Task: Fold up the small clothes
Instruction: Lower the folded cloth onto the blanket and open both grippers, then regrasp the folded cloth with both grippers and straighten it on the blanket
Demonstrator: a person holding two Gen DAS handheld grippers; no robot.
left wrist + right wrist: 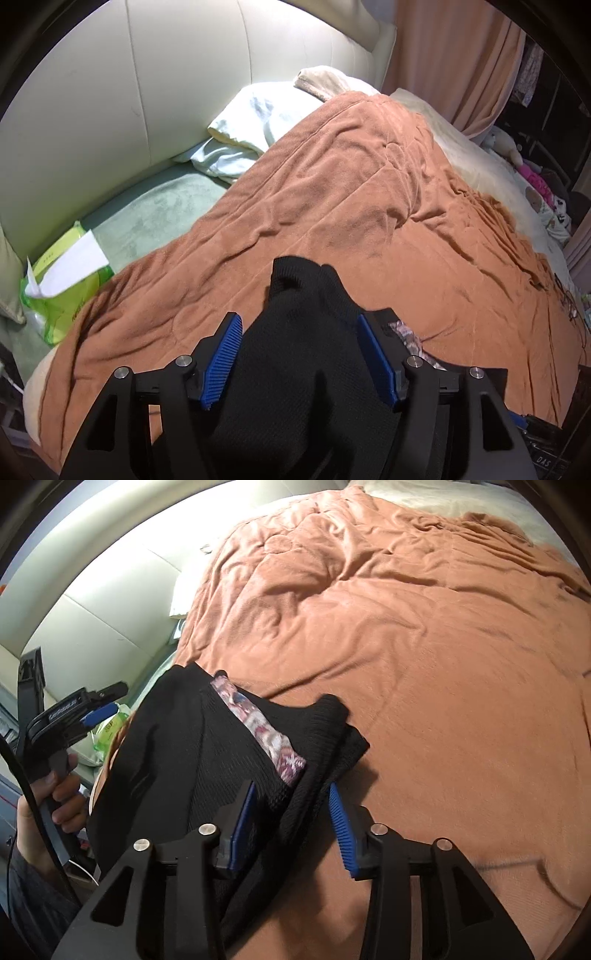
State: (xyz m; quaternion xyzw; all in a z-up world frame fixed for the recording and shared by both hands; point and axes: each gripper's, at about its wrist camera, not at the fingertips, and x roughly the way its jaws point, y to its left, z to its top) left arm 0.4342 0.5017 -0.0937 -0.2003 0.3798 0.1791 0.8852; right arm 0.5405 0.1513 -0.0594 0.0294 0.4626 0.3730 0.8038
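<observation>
1. Two grippers, both spread wide: left gripper (pixel 299 354) and right gripper (pixel 291 827) straddle black garment (pixel 192 760) without pinching it.
2. Garment lies near edge of orange blanket (pixel 424 646).
3. Suggest pinching one layer only, then folding evenly.

Overall light: moderate indoor, uneven across both views.
Brightest zone: headboard (pixel 192 92); near blown out just above the pillow (pixel 258 110) in left view, and along the upper-left arc in right view.
Source: not visible; seems to fall from upper left.
Blanket (pixel 424 646): evenly lit, soft shadows in the creases.
Black garment (pixel 207 760): very dark; knit texture faint, folds hard to read.
Corners: black vignette from the fisheye circle.
Distortion: strong barrel; headboard seams and bed edge bow outward.
Focus: centre sharp; far right clutter in left view soft and dim.
Motion blur: none evident.
</observation>
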